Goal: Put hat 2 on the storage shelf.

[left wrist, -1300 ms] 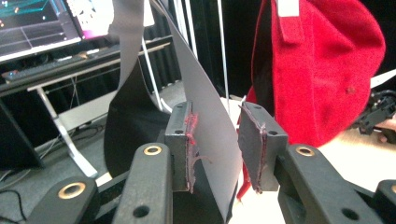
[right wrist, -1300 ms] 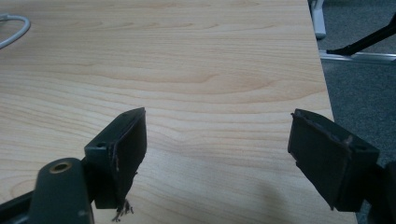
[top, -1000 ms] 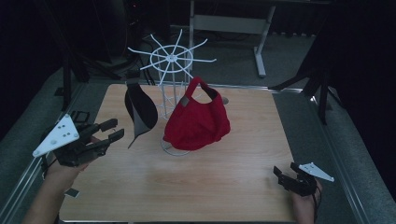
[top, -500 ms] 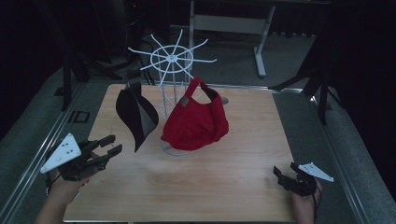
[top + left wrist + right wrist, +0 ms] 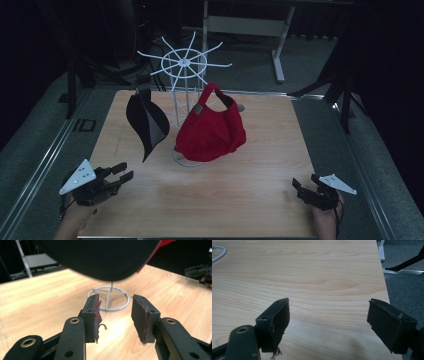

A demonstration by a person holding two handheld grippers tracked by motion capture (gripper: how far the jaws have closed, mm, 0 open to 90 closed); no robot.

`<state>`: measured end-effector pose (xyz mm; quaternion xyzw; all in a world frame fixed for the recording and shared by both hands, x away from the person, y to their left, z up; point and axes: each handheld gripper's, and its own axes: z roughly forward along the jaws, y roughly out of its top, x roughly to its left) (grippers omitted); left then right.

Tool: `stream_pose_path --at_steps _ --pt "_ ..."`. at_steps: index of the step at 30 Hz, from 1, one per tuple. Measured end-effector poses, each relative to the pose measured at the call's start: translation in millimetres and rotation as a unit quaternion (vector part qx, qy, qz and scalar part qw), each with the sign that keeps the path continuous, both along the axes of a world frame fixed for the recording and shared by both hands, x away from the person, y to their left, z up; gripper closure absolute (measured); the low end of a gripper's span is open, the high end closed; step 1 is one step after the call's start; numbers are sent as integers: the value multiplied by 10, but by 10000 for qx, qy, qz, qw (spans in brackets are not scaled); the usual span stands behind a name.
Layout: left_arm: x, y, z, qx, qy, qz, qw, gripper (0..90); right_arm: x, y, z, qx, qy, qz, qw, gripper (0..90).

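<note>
Black cap (image 5: pixel 146 122) hangs on the rack (image 5: pixel 184 90); my left hand-held gripper (image 5: pixel 122 174), jaws apart and empty, sits near the tabletop's (image 5: pixel 260 165) left edge; next, reach for the red cap (image 5: pixel 212 132).

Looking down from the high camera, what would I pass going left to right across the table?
Left gripper → black cap hanging from the white wire rack → red cap → right gripper, near the table's front right corner.
</note>
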<state>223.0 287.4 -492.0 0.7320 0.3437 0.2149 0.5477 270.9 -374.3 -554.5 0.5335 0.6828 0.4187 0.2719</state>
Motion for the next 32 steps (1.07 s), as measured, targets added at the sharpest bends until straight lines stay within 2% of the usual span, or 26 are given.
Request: stream_pose_path --at_steps 5,9,17,25,32 --pt "-12 -27 -121 75 149 -49 9998 587 0 3 0 -12 -2 0 10000 181" --pt "-26 -54 -241 -26 227 -24 9997 587 -1 3 0 -23 -5 -1 10000 181" --pt "-55 -33 -394 -33 322 70 9994 587 3 2 0 -25 14 2 10000 181" --pt "-79 -12 -452 -93 287 125 9995 587 5 4 -1 -34 14 -27 10000 181" --pt "-74 -2 -468 -75 338 166 9993 587 9 2 -1 -34 21 -10 10000 181"
